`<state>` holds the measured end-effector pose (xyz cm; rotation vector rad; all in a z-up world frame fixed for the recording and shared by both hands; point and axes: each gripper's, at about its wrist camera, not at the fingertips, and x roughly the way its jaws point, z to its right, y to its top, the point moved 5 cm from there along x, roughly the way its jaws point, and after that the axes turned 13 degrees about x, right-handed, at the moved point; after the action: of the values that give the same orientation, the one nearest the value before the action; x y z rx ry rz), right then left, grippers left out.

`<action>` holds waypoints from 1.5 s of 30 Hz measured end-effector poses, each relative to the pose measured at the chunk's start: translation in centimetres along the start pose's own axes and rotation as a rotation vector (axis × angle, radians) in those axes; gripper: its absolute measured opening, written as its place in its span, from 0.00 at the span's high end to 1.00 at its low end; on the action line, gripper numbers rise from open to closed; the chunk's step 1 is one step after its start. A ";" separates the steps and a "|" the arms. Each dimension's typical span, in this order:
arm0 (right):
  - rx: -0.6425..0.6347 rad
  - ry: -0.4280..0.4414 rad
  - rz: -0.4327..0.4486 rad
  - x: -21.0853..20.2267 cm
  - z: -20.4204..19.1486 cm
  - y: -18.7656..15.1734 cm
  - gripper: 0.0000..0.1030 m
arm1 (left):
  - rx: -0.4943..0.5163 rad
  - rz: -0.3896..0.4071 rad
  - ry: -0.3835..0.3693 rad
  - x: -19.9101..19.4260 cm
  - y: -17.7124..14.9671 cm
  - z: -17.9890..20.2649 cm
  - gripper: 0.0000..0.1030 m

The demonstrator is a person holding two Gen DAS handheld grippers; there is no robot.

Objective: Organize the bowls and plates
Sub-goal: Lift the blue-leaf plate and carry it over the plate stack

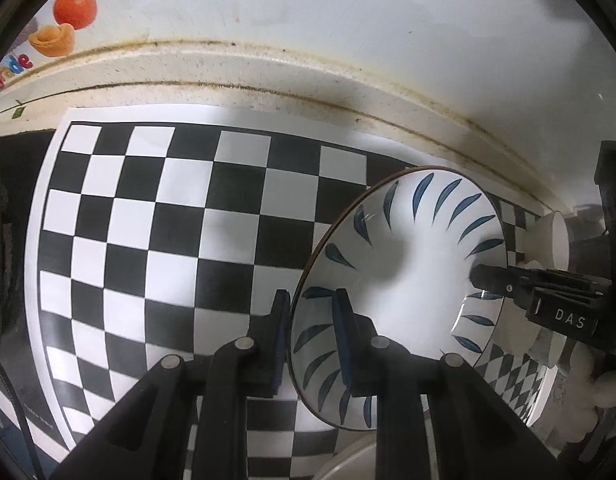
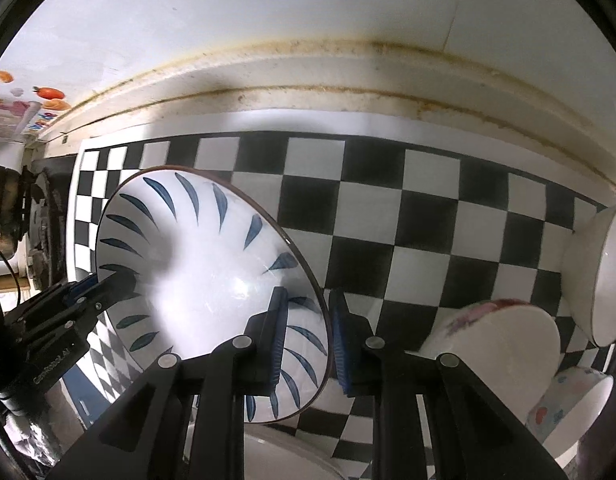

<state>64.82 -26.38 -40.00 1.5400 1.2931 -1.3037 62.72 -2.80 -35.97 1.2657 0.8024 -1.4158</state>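
You have the white ceramic bowl with blue leaf strokes [image 1: 404, 264] clamped by its rim on opposite sides, left gripper [image 1: 312, 340] and right gripper [image 2: 306, 336] each pinching the wall, so it hangs level above the black-and-white checkered mat [image 1: 156, 216]. Two grips share the load (a thin rim slips easily). Other bowls [image 2: 508, 332] wait at your right.

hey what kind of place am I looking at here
Probably a home kitchen counter rigged for recording: a stained white counter edge against a wall, bowls such as the blue-leaf bowl, and a checkerboard sheet like a camera calibration target.
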 end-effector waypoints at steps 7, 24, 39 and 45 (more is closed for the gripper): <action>-0.016 0.014 0.021 -2.8 0.2 -2.4 0.78 | 0.010 0.010 -0.017 -2.7 -3.0 1.1 0.82; 0.021 0.026 -0.015 -2.8 5.7 -17.9 0.78 | 0.089 -0.057 -0.056 -3.7 -14.6 6.5 0.82; 0.062 0.024 -0.067 1.9 8.3 -22.1 0.78 | 0.129 -0.144 0.005 -0.3 -18.8 7.7 0.82; 0.058 -0.001 -0.069 3.2 7.2 -22.1 0.79 | 0.137 -0.149 0.023 0.5 -18.8 8.1 0.82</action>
<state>41.57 -27.35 -43.04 1.5464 1.3291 -1.3959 42.56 -5.84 -37.44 1.3510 0.8421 -1.6006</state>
